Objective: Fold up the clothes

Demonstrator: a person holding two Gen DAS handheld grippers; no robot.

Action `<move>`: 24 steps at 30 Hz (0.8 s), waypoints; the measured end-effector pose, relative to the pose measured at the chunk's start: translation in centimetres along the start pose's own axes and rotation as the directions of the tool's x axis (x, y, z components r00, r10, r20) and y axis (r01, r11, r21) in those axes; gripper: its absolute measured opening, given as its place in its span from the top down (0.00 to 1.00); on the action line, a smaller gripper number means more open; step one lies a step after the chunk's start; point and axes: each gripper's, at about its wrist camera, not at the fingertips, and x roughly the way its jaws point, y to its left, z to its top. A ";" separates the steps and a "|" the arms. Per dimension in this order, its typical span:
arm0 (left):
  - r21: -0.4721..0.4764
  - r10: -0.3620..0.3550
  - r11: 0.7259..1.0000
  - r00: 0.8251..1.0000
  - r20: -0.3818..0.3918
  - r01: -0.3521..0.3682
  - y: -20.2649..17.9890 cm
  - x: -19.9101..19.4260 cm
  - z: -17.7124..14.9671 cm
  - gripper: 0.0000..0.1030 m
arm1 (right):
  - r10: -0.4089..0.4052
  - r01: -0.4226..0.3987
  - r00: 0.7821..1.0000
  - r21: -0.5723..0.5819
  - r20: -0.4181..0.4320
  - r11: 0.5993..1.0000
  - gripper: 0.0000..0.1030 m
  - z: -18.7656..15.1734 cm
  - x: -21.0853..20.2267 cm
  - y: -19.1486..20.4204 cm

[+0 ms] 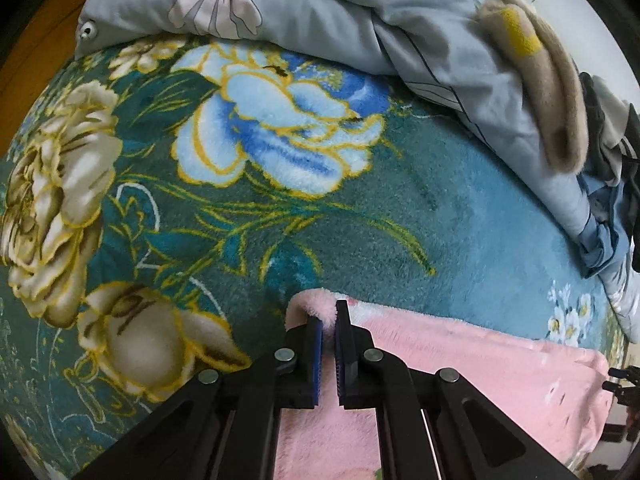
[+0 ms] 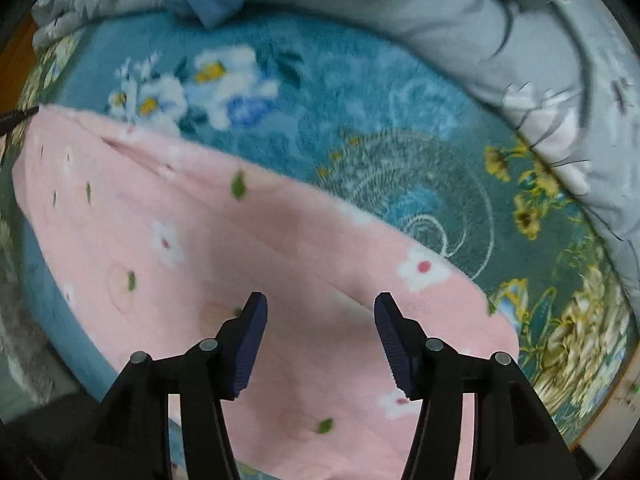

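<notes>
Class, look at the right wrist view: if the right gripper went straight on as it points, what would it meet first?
Most likely the pink fleece garment lying below the open right gripper; the gap is unclear.

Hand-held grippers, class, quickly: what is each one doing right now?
Left hand-held gripper: closed, pinching the edge of the pink fleece garment.
Right hand-held gripper: open above the pink fleece garment, nothing held.

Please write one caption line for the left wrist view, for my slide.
Left claw shut on a corner of the pink fleece garment, lying on a teal floral blanket.
</notes>
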 end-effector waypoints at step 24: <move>-0.127 0.136 0.983 0.991 0.000 -0.135 -0.9 -1.2 0.4 0.94 | -0.056 0.053 0.996 0.049 0.070 0.997 0.96 4.0 0.8 -4.0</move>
